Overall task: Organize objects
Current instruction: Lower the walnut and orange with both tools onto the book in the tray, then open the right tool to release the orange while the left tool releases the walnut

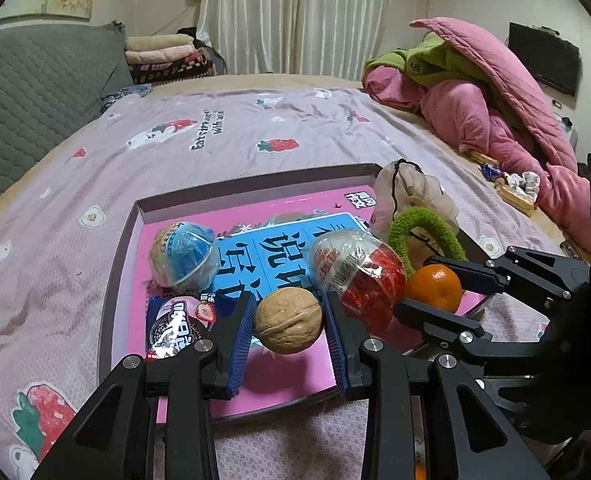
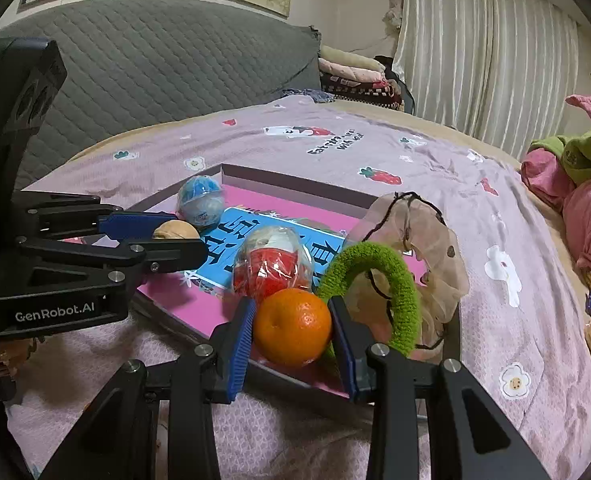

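Note:
A shallow pink box lid (image 1: 279,384) (image 2: 175,300) lies on the bed. My left gripper (image 1: 288,322) is shut on a walnut (image 1: 288,320) (image 2: 175,230) just above the lid's near part. My right gripper (image 2: 293,330) (image 1: 435,292) is shut on a small orange (image 2: 293,326) (image 1: 435,286) over the lid's near right corner. In the lid sit a blue wrapped ball (image 1: 184,256) (image 2: 201,204), a red wrapped ball (image 1: 355,270) (image 2: 271,266), an Oreo packet (image 1: 179,326), a green hair tie (image 1: 423,232) (image 2: 379,280) and a sheer beige scrunchie (image 1: 411,196) (image 2: 419,240).
A lilac strawberry-print sheet (image 1: 235,136) covers the bed. A grey quilted headboard (image 2: 155,68) stands behind, with folded blankets (image 1: 167,56) beside it. A heap of pink and green bedding (image 1: 495,92) lies at the right, with snack wrappers (image 1: 515,188) near it.

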The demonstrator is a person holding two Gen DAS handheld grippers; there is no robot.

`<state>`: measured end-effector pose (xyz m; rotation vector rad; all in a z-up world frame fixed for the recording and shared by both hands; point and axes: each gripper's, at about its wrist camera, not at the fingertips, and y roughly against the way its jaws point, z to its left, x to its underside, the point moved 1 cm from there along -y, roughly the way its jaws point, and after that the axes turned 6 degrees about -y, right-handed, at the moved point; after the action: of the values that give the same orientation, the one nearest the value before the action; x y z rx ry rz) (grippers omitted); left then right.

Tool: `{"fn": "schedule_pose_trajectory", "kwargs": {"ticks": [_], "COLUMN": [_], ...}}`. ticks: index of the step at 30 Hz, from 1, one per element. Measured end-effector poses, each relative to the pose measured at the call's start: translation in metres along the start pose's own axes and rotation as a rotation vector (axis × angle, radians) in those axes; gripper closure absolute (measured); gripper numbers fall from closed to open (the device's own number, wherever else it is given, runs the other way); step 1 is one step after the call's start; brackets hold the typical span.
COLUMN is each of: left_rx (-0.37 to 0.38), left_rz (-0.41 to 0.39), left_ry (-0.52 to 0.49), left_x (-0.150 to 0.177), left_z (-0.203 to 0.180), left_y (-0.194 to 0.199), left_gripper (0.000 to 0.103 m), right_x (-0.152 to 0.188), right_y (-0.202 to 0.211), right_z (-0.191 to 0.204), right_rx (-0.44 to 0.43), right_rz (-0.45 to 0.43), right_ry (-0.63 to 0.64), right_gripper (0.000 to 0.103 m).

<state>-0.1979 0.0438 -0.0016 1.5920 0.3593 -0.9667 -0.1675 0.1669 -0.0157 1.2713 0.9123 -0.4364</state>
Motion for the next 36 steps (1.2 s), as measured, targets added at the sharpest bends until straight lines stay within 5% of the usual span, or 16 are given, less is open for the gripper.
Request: {"fn": "schedule_pose_trajectory", "kwargs": {"ticks": [36], "left_rx": [-0.010], "left_rz": [0.085], "left_ry": [0.020], "left_x": [0.007], "left_z": [0.002], "left_y": [-0.030], "left_gripper": [0.068], "right_x": [-0.005], "right_y": [-0.019], "right_z": [-0.010], "right_rx": [-0.028], "right_rz": [0.061], "right_ry": [-0.045], "right_gripper": [0.066]}}
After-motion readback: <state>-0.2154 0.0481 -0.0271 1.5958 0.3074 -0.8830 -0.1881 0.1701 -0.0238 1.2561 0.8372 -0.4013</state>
